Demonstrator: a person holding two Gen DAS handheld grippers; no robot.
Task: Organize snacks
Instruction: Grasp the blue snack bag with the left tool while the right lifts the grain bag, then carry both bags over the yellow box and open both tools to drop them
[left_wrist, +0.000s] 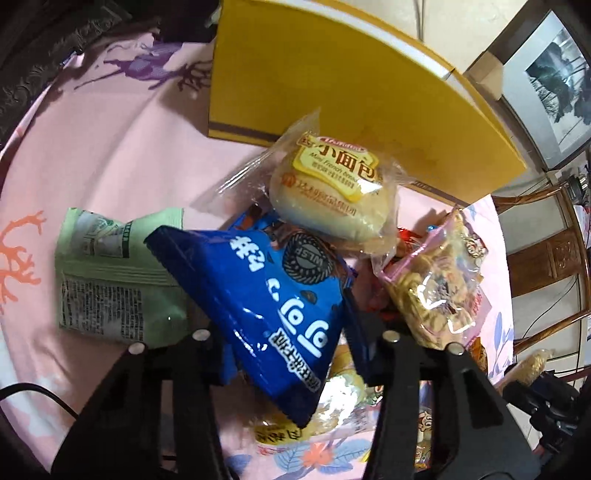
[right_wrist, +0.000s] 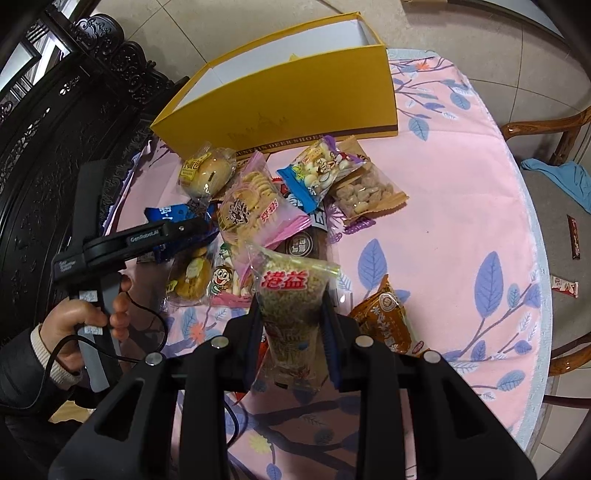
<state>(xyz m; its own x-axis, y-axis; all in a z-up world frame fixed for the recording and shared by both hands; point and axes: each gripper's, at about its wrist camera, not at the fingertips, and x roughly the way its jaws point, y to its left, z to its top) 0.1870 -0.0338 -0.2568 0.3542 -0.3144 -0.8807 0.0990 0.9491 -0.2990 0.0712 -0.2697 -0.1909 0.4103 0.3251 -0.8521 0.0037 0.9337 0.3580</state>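
Note:
My left gripper (left_wrist: 291, 343) is shut on a blue cookie packet (left_wrist: 273, 299) and holds it above the snack pile; it also shows in the right wrist view (right_wrist: 184, 230). My right gripper (right_wrist: 290, 325) is shut on a clear packet of puffed rice bar (right_wrist: 291, 306) with red lettering. An open yellow box (right_wrist: 288, 99) stands at the far side of the table; in the left wrist view (left_wrist: 332, 85) it rises just behind the pile. A wrapped bread bun (left_wrist: 332, 199) lies in front of the box.
The pile holds a pink biscuit bag (right_wrist: 251, 206), a peanut packet (right_wrist: 365, 188), a blue-white candy packet (right_wrist: 317, 173) and an orange packet (right_wrist: 388, 317). A green packet (left_wrist: 110, 280) lies left. The pink floral tablecloth (right_wrist: 461, 206) covers a round table. Wooden chairs (right_wrist: 554, 129) stand right.

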